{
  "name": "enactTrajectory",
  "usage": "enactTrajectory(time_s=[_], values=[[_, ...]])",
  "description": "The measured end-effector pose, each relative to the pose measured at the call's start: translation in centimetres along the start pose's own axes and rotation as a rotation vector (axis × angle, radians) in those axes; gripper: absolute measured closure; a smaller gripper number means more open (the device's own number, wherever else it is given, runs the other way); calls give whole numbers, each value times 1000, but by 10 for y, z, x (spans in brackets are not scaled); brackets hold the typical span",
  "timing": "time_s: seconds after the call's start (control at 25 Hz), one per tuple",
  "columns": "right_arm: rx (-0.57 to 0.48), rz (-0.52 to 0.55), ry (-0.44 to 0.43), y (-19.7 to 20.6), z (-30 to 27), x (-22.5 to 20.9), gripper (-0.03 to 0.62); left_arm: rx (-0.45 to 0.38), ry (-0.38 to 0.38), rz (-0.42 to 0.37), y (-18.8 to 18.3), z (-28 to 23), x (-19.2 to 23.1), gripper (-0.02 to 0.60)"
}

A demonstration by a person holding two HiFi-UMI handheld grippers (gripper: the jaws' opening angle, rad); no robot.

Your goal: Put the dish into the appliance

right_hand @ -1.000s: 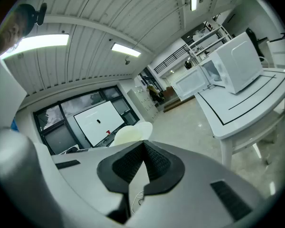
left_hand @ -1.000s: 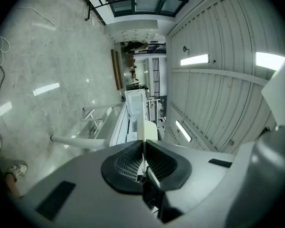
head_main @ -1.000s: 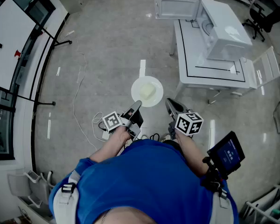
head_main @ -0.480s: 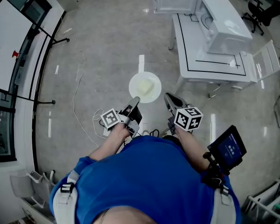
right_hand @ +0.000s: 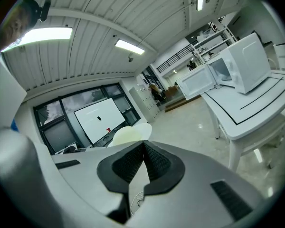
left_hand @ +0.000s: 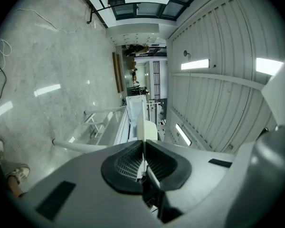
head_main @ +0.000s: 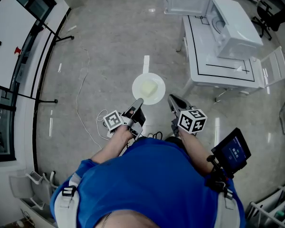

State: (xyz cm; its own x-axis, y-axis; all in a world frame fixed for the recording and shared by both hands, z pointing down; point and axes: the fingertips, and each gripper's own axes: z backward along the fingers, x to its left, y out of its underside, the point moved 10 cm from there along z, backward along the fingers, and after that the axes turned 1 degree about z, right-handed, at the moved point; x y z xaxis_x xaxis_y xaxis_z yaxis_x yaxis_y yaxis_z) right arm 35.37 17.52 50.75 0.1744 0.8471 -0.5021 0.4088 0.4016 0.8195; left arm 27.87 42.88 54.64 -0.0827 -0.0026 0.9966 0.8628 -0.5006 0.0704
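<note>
No legible text. The marker cube (head_main: 114, 121) on the left tongs (head_main: 138, 102) and its twin (head_main: 192, 120) on the right tongs (head_main: 172, 99) bear black-and-white square patterns, no characters. Blue screen (head_main: 232, 154): lines too small to read.

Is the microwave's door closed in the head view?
No, the microwave on the table stands with its door swung wide open.

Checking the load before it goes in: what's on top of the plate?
One pale yellow lump sits near the middle of the white plate. The plate surface beneath it is covered, so unseen.
</note>
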Motion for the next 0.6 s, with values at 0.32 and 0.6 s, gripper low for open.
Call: enactTrajectory(time_s=[0.32, 0.6], values=[[23, 4, -20, 12, -33, 22, 592, -32, -8, 9, -27, 26, 9, 561], [53, 11, -49, 13, -59, 31, 592, -80, -28, 12, -44, 41, 16, 561]])
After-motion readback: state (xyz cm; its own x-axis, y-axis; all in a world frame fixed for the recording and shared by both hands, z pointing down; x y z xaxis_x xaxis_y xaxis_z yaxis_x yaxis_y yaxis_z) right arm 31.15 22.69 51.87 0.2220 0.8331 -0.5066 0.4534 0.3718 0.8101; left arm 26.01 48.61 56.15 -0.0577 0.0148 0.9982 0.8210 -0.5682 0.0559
